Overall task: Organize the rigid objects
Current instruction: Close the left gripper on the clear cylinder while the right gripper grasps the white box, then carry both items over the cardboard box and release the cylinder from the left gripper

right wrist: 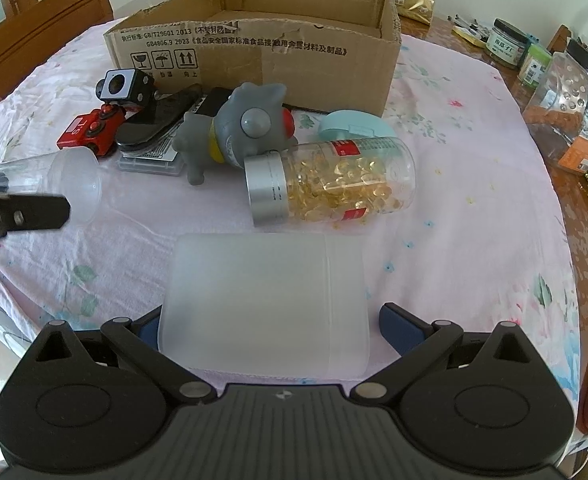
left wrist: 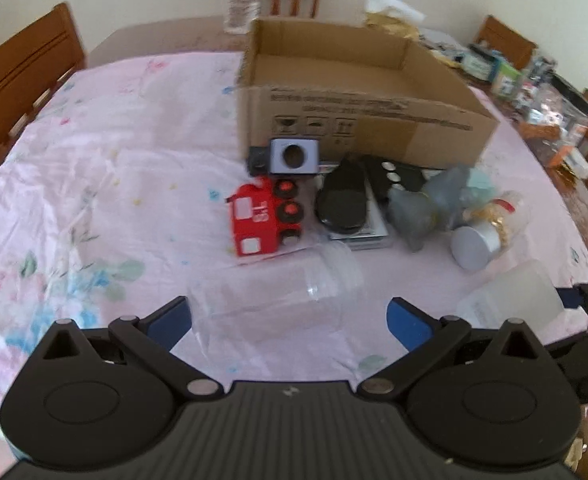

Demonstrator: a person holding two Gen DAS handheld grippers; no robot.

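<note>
A clear plastic jar [left wrist: 278, 296] lies on its side between the wide-spread fingers of my left gripper [left wrist: 290, 318], which is open; the right pad stands clear of it. A frosted white box [right wrist: 264, 304] rests on the cloth between the fingers of my right gripper [right wrist: 266, 328], also open, with a thin gap at the right pad. Beyond lie a red toy truck [left wrist: 262, 216], a black-and-white cube [left wrist: 294, 156], a grey rubber toy [right wrist: 250, 128] and a bottle of golden capsules [right wrist: 333, 180]. An open cardboard box [left wrist: 357, 116] stands behind them.
A pink floral cloth [left wrist: 114, 152] covers the table. A black oval case [left wrist: 341, 200] lies on a flat packet, and a teal lid [right wrist: 353, 126] sits by the box. Jars and packets [right wrist: 565, 92] crowd the right edge. Wooden chairs [left wrist: 18, 80] ring the table.
</note>
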